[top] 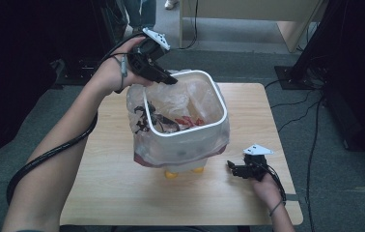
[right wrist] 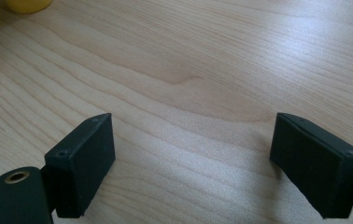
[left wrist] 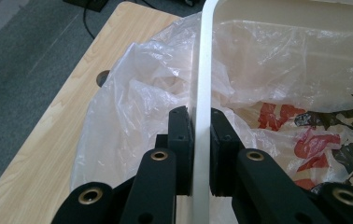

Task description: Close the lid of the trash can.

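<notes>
At the far left corner of the white bin (top: 204, 128), the left tool (left wrist: 198, 154) is clamped on the rim, one jaw each side. Over on the bare bench (top: 122, 193), the right tool (right wrist: 193, 163) rests spread wide, gripping nothing. That bin sits mid-bench, a clear plastic bag (top: 139, 104) draped over its sides, red-and-black wrappers (top: 180, 121) inside.

A white plastic bin (top: 186, 126) stands upright mid-table, nearer the far edge. A clear bag (top: 144, 128) drapes its rim, crumpled.
</notes>
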### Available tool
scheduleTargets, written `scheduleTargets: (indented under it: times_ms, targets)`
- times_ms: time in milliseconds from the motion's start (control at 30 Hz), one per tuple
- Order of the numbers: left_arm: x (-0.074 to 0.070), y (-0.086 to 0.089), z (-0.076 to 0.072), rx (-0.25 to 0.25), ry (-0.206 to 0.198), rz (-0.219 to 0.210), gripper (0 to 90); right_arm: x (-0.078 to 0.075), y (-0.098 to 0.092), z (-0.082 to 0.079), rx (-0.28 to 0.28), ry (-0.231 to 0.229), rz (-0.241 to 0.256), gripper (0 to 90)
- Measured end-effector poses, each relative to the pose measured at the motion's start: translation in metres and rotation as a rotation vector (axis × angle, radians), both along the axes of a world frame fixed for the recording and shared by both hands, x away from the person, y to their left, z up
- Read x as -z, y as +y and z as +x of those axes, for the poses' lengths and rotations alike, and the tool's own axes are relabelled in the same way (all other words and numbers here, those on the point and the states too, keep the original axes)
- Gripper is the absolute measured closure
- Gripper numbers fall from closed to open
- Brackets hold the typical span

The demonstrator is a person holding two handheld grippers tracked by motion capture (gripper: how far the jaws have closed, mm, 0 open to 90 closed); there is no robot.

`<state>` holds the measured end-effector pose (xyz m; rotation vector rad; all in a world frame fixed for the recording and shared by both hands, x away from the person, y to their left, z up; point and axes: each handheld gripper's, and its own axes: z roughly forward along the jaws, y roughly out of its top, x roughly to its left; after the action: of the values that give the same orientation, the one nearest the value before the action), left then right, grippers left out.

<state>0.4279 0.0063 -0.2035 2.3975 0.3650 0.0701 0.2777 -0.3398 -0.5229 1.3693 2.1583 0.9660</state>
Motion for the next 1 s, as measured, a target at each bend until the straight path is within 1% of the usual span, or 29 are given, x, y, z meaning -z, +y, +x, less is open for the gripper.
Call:
scheduleTargets:
  times_ms: [200,267,400,433,500,600,700,900,1000]
  targets:
    - [-0.0011,0.0004,-0.001,0.008,-0.008,-0.002,82.5,-0.0001,-0.0002,0.0,-0.001,0.002,0.003,13.8]
    - [-0.002,0.0011,-0.0008,0.011,-0.021,-0.008,82.1,-0.0001,-0.0002,0.0,-0.001,0.001,0.003,13.8]
    - [-0.005,0.0021,-0.0015,0.017,-0.036,-0.016,78.0,-0.0001,-0.0002,0.0,-0.001,0.001,0.002,13.8]
    - [-0.0064,0.0028,-0.0017,0.016,-0.034,-0.026,76.8,-0.0001,-0.0002,0.0,-0.001,0.001,0.002,13.8]
    - [-0.009,0.0052,-0.0014,0.022,-0.036,-0.032,75.1,-0.0001,-0.0002,0.0,-0.001,0.001,0.002,13.8]
    - [-0.0075,0.0059,-0.0005,0.026,-0.045,-0.008,75.6,-0.0001,-0.0001,0.0,0.0,0.002,0.002,13.8]
    - [-0.004,0.0044,0.0011,0.031,-0.055,-0.003,76.7,-0.0001,-0.0001,0.0,-0.001,0.001,0.002,13.8]
    - [-0.0001,0.0019,0.0024,0.032,-0.04,-0.005,76.6,0.0,-0.0001,0.0,-0.001,0.0,0.001,13.8]
    - [-0.0007,0.0039,0.0024,0.026,-0.037,-0.013,74.0,-0.0001,-0.0002,0.0,-0.001,0.001,0.002,13.8]
